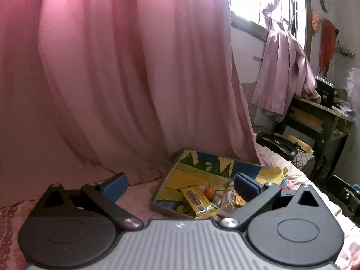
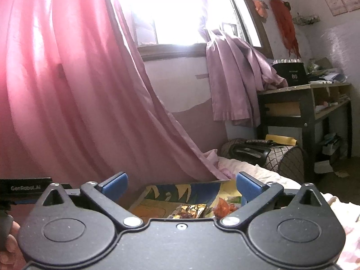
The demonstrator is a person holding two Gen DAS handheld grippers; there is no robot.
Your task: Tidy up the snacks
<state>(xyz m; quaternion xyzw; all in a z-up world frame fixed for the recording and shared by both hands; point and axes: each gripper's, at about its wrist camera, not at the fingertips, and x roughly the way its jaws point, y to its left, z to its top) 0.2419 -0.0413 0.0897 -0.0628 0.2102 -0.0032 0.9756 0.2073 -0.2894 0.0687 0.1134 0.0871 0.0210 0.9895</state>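
— While both wrist cameras look across the bed, where do the snacks sit?

— They lie in a shallow tray with a blue, yellow and green printed floor, set on the pink bedcover beside the pink curtain. In the left wrist view a yellow wrapped bar lies lengthwise near the tray's front wall, a small orange-brown round thing sits just behind it, and a few clear and gold-wrapped sweets are bunched to its right.

— And the left gripper?

— Its blue-padded fingers stand wide apart with nothing between them. It hangs above the bed, and the right-hand finger overlaps the tray's far corner in the picture.

— What about the right gripper?

— Spread wide as well, holding nothing. Between its fingers you see the same tray, with a gold foil packet and a red-orange packet just beside it; the gripper body cuts off their lower parts, so what they are is hard to say.

— Anything else around?

— A lilac cloth hangs at the bright window, a dark desk stands against the right-hand wall with a black box on top, and a dark bag rests at the bed's end.
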